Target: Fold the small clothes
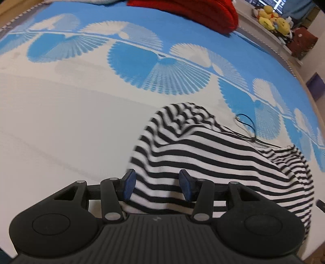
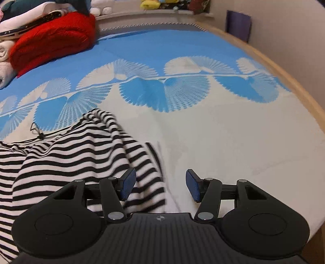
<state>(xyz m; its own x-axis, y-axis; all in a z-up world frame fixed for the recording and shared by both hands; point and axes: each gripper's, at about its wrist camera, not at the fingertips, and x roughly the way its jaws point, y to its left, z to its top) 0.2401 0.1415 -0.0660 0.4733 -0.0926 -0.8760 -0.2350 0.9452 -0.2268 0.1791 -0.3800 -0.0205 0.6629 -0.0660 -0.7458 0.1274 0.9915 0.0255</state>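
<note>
Item one — a black-and-white striped garment (image 1: 213, 162), small, lying crumpled on the bed (image 1: 61, 121), whose cover is white near us and blue with fan-shaped prints farther off. A thin black cord (image 1: 246, 130) trails from its far edge. We note some blur along the garment's edges.

Left gripper (image 1: 156, 185): fingers apart, blue pads either side of a striped fold; we cannot tell whether they touch the cloth.

Right gripper (image 2: 160, 185): fingers apart, over the garment's right edge (image 2: 81, 162), the left pad above stripes, the right pad above bare cover.

Also present — a red blanket (image 2: 52, 40) at the head of the bed, folded linens beside it, and yellow plush toys (image 1: 272, 18) on a ledge beyond.
</note>
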